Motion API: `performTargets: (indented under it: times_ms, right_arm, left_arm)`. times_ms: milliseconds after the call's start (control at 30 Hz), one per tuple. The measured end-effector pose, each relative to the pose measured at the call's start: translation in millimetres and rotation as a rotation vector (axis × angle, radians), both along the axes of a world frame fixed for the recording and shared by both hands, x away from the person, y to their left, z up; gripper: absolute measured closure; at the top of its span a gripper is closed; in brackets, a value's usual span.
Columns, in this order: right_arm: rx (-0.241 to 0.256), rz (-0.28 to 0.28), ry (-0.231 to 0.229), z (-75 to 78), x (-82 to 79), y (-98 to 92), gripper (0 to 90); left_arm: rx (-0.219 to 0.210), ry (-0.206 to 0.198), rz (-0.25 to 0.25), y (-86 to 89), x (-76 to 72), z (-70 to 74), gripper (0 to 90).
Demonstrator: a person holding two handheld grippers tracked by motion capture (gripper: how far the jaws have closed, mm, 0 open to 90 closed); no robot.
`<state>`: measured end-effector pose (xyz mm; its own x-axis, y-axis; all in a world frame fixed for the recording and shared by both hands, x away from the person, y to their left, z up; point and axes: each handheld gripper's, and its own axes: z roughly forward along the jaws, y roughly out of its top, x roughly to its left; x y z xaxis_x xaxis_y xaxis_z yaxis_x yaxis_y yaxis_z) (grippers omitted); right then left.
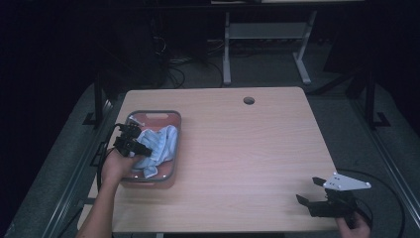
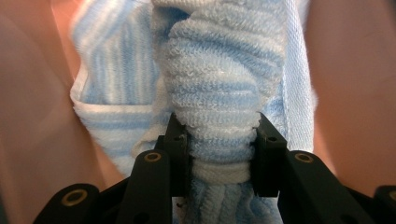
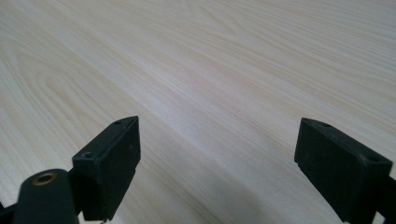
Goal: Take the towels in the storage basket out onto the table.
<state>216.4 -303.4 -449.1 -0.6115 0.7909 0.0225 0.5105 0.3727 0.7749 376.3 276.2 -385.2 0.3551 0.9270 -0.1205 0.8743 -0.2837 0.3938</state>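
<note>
No legible text, label, brand, number or sign found in any view. Checked surfaces: light wooden table top (image 1: 237,148), pink translucent plastic bin (image 1: 171,119), blue-and-white striped terry towel (image 2: 224,70), black gripper jaws, grey three-cornered plate (image 1: 346,182) on right gripper. All unmarked at this resolution. Dark background too dim to read.
</note>
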Motion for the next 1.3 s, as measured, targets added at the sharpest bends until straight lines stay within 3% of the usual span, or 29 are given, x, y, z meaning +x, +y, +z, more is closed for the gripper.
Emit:
performTargets:
  times_ms: [33, 67, 100, 300, 600, 800, 1033, 1300]
  right_arm:
    - [-0.007, 0.006, 0.000, -2.0, -0.3, 0.9, 13.8]
    - [-0.007, 0.006, 0.000, -2.0, -0.3, 0.9, 13.8]
    - [-0.008, 0.008, 0.011, -3.9, -0.6, 3.0, 13.8]
    - [-0.039, 0.015, -0.005, -2.4, -3.3, 5.5, 13.8]
    - [-0.037, 0.010, -0.010, -1.9, -3.9, 2.3, 13.8]
    - [-0.040, 0.006, -0.011, -1.8, -3.8, 3.1, 13.8]
    - [-0.041, 0.003, -0.010, -1.6, -3.8, 3.0, 13.8]
    - [-0.043, -0.002, -0.018, 0.5, -5.1, 0.9, 13.8]
  left_arm:
    - [-0.040, -0.016, 0.004, 3.9, -3.0, 5.1, 64.9]
    - [-0.040, -0.016, 0.004, 3.9, -3.0, 5.1, 64.9]
    - [-0.083, -0.039, 0.009, 7.0, -6.6, 11.2, 64.9]
    - [-0.155, -0.093, 0.019, 14.1, -14.8, 30.2, 64.8]
    - [-0.192, -0.124, 0.034, 22.0, -22.5, 44.7, 64.8]
    - [-0.188, -0.152, 0.024, 21.5, -26.7, 57.9, 64.7]
    - [-0.225, -0.187, 0.005, 17.2, -30.2, 71.4, 64.7]
    - [-0.216, -0.207, -0.011, 10.7, -32.6, 84.7, 64.6]
